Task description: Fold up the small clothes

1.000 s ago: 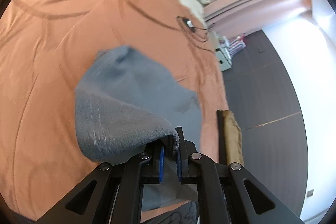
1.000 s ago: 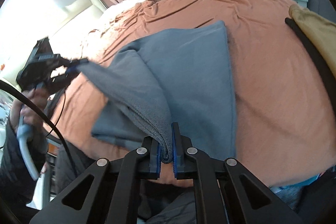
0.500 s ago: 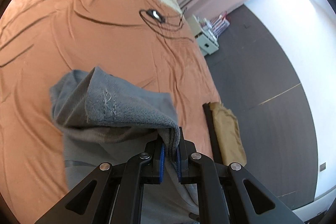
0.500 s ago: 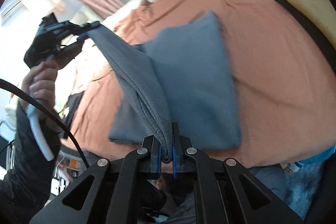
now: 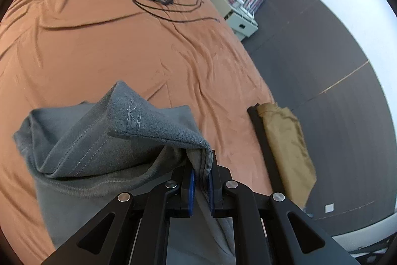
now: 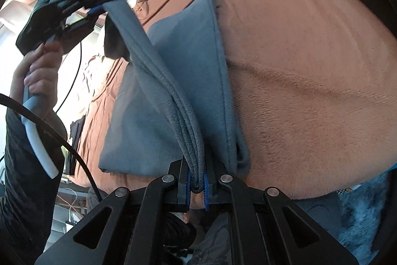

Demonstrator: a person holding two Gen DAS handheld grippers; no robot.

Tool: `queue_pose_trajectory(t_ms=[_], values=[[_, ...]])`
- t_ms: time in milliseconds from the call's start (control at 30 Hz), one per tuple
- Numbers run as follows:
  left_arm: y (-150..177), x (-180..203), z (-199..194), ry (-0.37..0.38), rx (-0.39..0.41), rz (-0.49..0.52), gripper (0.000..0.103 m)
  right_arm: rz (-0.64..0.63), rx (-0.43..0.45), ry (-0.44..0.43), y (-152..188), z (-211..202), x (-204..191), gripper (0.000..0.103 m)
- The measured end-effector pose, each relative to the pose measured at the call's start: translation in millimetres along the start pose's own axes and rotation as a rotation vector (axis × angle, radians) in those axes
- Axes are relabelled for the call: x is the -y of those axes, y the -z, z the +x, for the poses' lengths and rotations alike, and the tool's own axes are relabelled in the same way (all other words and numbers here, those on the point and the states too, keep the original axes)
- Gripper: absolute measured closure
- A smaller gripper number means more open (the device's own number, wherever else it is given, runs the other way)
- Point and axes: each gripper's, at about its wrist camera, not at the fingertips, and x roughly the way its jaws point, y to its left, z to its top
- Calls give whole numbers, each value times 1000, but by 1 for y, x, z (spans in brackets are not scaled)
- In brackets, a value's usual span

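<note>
Lengthwise, grey garment (image 6: 188, 61) stretches taut between both hand-held grippers.

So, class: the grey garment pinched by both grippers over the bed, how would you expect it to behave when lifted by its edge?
The grey garment is probably floppy: it sags between the left gripper and right gripper. Its fleecy, bunched edge suggests it grips well rather than slipping. It likely drapes back onto the orange bedspread if released.
</note>
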Motion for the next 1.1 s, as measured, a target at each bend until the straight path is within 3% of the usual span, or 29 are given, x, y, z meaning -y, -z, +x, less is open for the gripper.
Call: queue_pose_trajectory(t_ms=[267, 567, 633, 700, 800, 1100], values=[[-11, 7, 59, -41, -75, 76, 94, 33, -10, -34, 0, -3, 16, 99], [-13, 10, 101, -35, -136, 106, 91, 26, -21, -31, 2, 8, 9, 99], [-15, 5, 101, -13, -141, 76, 85, 29, -24, -33, 1, 7, 9, 99], [-17, -1, 90, 28, -114, 41, 66, 25, -25, -31, 0, 5, 8, 99], [-18, -7, 67, 9, -59, 37, 55, 20, -21, -25, 1, 3, 5, 99], [10, -47, 5, -70, -20, -5, 54, 6, -19, 5, 2, 3, -3, 99]])
